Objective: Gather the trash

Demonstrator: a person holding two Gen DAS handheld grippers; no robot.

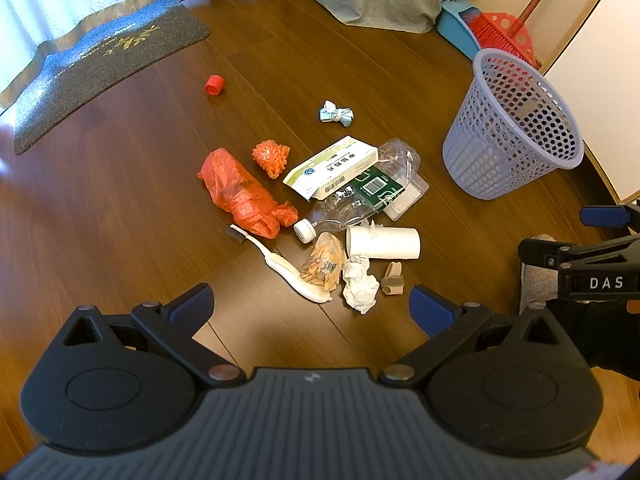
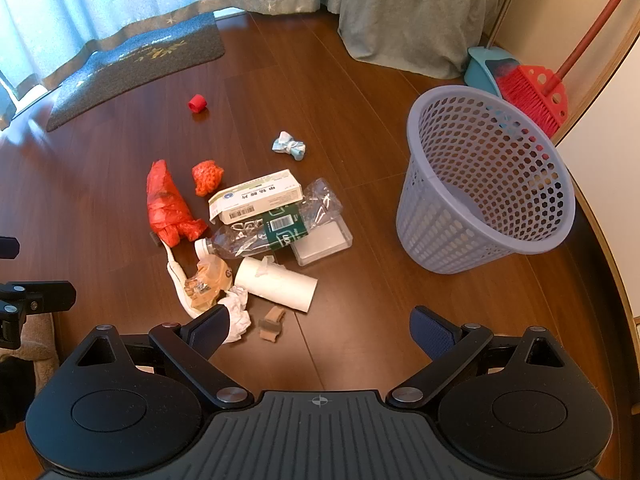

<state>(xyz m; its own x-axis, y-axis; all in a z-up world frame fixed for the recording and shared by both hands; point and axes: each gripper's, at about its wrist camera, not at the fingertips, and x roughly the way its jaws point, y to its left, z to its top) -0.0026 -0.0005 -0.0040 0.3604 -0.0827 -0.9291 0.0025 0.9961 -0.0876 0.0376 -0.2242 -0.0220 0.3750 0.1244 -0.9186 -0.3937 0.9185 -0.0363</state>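
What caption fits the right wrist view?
Open right gripper above scattered floor litter beside an empty lavender perforated plastic basket.

A lived-in home room: dark wood floor point(image 1: 120, 208), a doormat point(image 1: 108, 60) and floor-length curtains point(image 2: 404, 16) far ahead of the jaws, broom point(image 2: 536, 96) and dustpan point(image 2: 482, 68) ahead-right.

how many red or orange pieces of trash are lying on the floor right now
3. The red bottle cap lies alone near the doormat; the orange plastic bag lies left of the pile; the orange mesh ball sits beside the white box. More could hide underneath.
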